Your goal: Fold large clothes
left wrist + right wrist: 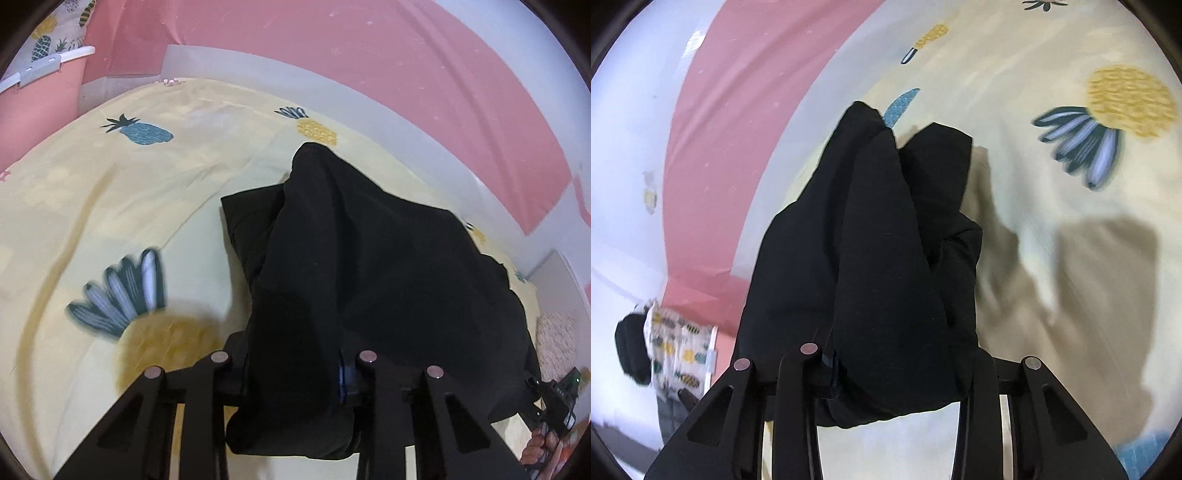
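Observation:
A large black garment (369, 266) lies on a pale yellow bed sheet with pineapple prints (110, 206), and its near edge is lifted off the bed. My left gripper (295, 373) is shut on a bunched fold of that black cloth, which fills the gap between the fingers and hangs below them. In the right wrist view the same black garment (879, 240) rises in thick folds toward the camera. My right gripper (890, 373) is shut on its near edge, and the cloth hides the inner side of the right finger. The other gripper and a hand (546, 439) show at the lower right of the left view.
The bed sheet (1052, 258) spreads wide to the right, with shadows on it. A pink and white wall (332, 48) runs behind the bed. A pink bin with a white rim (48, 66) stands at the far left corner. A patterned cloth (679, 354) hangs at the left.

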